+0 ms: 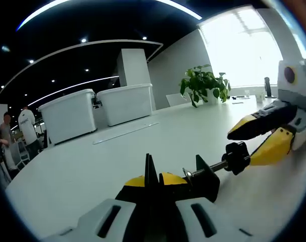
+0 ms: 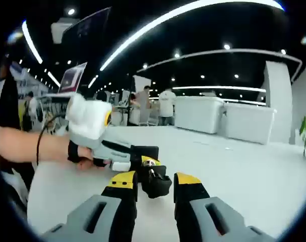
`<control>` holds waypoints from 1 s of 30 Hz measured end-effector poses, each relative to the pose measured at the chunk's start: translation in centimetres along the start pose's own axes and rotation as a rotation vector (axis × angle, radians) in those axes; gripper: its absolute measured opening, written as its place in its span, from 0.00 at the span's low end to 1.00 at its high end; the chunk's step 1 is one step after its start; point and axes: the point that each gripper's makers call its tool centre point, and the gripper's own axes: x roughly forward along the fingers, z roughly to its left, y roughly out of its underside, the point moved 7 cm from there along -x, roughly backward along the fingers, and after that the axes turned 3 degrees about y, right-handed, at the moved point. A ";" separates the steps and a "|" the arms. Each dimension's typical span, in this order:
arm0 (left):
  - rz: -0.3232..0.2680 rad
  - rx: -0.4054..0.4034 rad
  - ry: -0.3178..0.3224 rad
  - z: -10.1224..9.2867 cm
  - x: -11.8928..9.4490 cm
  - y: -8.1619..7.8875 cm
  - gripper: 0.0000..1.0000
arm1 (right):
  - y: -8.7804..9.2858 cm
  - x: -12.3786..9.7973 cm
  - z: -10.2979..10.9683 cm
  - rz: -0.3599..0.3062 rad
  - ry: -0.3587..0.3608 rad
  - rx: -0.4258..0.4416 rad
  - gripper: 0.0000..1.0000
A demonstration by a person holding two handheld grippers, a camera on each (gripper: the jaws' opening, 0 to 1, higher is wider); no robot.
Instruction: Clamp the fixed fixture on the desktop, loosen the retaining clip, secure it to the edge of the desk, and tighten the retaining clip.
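Clamp (image 1: 203, 177) gripped by left tool (image 1: 154, 177) on the tabletop (image 1: 92, 171); right tool (image 2: 155, 182) straddles its knob (image 2: 155, 185) (loosening seemingly underway, edge-mounting left).

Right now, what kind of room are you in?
Probably a big open office or showroom: a long white table, a potted plant by a bright window, white storage bins and people standing behind.

Left tongs (image 1: 153, 182) closed on black clamp (image 1: 202, 176) atop white table (image 1: 92, 166). Right tongs (image 1: 257, 138) spread around clamp's screw knob (image 1: 237, 157). Two white bins (image 1: 95, 113) and potted plant (image 1: 204, 84) well beyond clamp.
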 end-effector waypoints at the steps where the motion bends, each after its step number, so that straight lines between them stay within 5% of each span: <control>1: 0.000 0.000 0.000 0.0 0.0 0.0 0.07 | 0.2 -0.1 -0.4 0.008 -0.006 0.047 0.22; 8: 0.000 0.000 0.001 0.0 0.0 0.0 0.07 | 1.1 0.4 0.0 0.085 -0.066 0.152 0.22; 17: 0.000 -0.002 0.004 0.0 0.1 0.0 0.07 | 1.4 1.3 0.5 0.119 -0.075 0.147 0.23; 24: 0.000 -0.001 -0.003 0.0 0.0 0.0 0.07 | 1.2 1.1 1.5 0.054 -0.012 -0.214 0.23; 27: 0.000 0.000 -0.004 0.0 0.0 0.0 0.07 | 1.2 1.0 2.4 0.039 0.028 -0.455 0.24; 30: 0.000 0.000 -0.004 0.0 0.0 0.0 0.07 | 1.3 1.1 2.8 0.042 0.060 -0.578 0.24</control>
